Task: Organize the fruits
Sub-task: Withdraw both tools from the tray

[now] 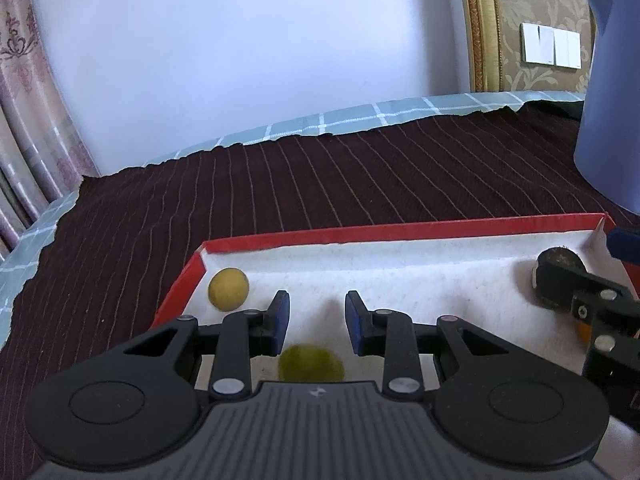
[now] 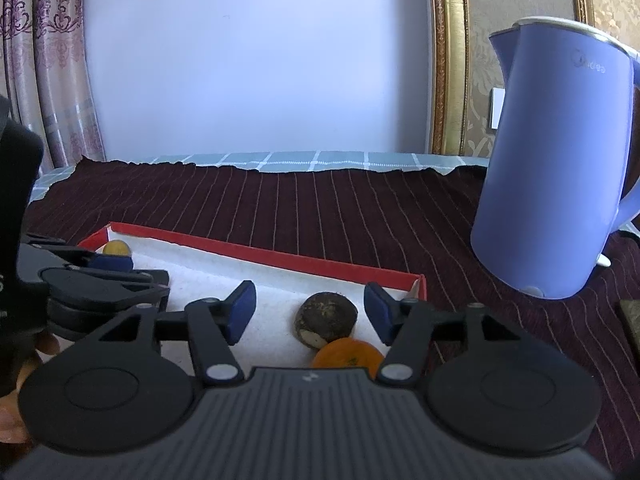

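Only 1 marking I can make out: a faint embossed brand near the top of the blue kettle (image 2: 548,168), reading roughly "Midea", letters soft. Nothing else legible in either wrist view.

Red-walled, white-lined tray (image 2: 280,259) at centre; yellow fruit (image 1: 228,289) at its 9 o'clock corner, green fruit (image 1: 311,363) at 6 o'clock, dark brown fruit (image 2: 326,317) and orange fruit (image 2: 347,354) at 3 o'clock. Maroon cloth (image 1: 320,184) with thin pale stripes; teal white-checked cloth (image 1: 360,116) at 12 o'clock; periwinkle-blue kettle (image 2: 556,184) at 2 o'clock
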